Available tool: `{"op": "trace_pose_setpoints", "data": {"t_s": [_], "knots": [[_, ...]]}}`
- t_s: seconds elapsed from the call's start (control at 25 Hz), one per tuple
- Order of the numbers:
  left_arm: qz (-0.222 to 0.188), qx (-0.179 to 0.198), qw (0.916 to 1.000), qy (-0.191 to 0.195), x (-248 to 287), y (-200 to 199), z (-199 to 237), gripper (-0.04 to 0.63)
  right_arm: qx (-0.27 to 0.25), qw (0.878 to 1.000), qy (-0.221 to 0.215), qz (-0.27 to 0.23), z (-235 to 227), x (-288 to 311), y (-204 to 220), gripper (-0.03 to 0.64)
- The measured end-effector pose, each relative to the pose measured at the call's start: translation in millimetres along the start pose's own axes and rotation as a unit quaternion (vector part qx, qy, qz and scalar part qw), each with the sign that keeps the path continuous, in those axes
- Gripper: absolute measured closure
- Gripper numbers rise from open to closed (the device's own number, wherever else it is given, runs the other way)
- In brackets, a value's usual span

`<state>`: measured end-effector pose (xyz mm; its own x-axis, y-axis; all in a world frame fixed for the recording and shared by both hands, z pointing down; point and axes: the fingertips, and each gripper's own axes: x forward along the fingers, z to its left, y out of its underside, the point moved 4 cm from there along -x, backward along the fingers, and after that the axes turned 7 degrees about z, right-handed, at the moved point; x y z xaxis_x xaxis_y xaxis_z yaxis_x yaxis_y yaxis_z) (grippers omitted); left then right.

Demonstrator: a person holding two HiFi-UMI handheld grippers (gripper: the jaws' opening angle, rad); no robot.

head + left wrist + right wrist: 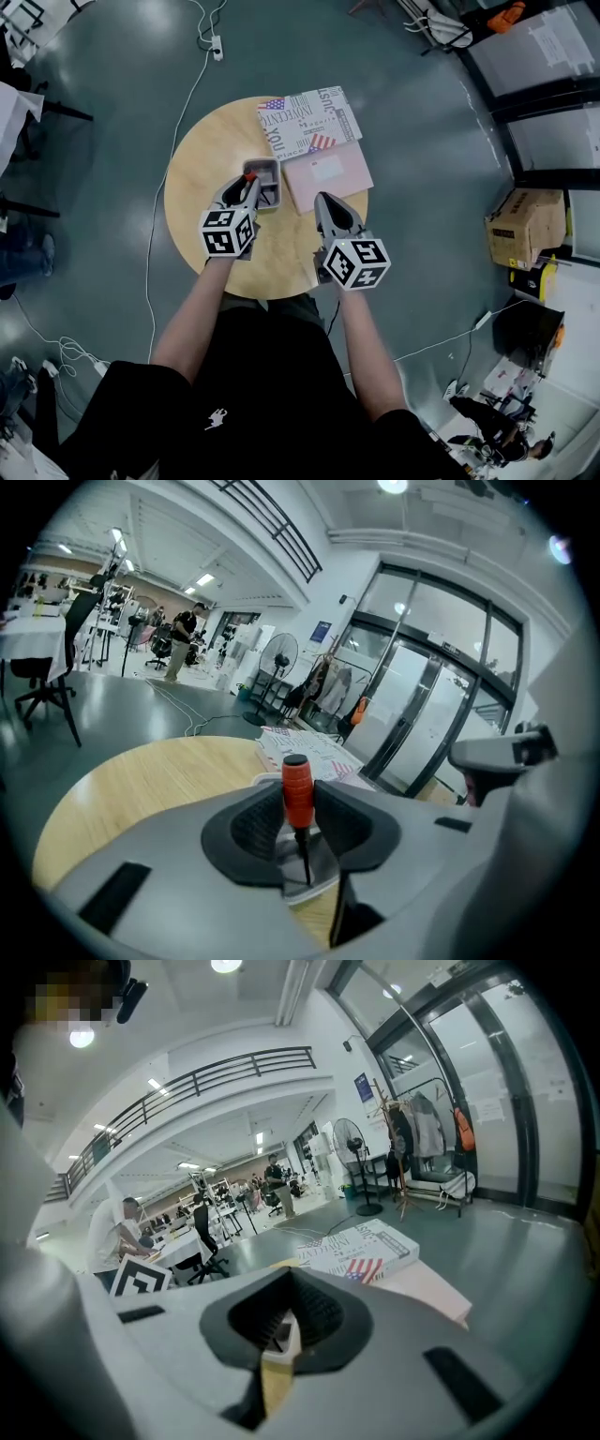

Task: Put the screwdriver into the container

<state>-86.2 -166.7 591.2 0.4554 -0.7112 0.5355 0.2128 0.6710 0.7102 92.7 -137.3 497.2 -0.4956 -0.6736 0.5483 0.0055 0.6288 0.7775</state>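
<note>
My left gripper [250,182] is shut on a screwdriver [297,790] by its red handle. The tool stands upright, and its thin dark shaft points down into the small grey container [322,868] right beneath the jaws. In the head view the red handle [250,175] shows over the container [271,171], which sits near the middle of the round wooden table [202,178]. My right gripper [322,200] hovers to the right of the container, at the near edge of a pink book, its jaws shut with nothing between them [281,1333].
A printed book with a flag pattern [307,120] lies at the table's far side, and a pink book [327,175] lies just right of the container. A white cable [178,122] runs over the floor to the left. Cardboard boxes [525,225] stand on the right.
</note>
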Motion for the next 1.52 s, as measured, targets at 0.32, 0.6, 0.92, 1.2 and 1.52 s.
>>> {"op": "trace_pose_setpoints", "data": {"t_s": [0.32,0.6,0.92,1.2,1.52], "knots": [[0.023,-0.016,0.9995,-0.013,-14,12,24,0.477,0.000,1.000,0.001,-0.013,16,0,-7,0.615],[0.054,-0.002,0.9985,-0.006,-15,23,32,0.438,0.007,1.000,0.012,-0.021,17,-4,-5,0.615],[0.056,0.091,0.9942,-0.016,-43,9,26,0.425,-0.002,0.999,0.019,-0.043,21,-15,-9,0.615],[0.013,0.211,0.9769,-0.034,-84,-38,7,0.521,-0.052,0.996,0.026,-0.064,36,-36,-25,0.615],[-0.038,0.264,0.9632,-0.033,-120,-90,-18,0.592,-0.089,0.991,0.026,-0.099,52,-69,-55,0.615]]}}
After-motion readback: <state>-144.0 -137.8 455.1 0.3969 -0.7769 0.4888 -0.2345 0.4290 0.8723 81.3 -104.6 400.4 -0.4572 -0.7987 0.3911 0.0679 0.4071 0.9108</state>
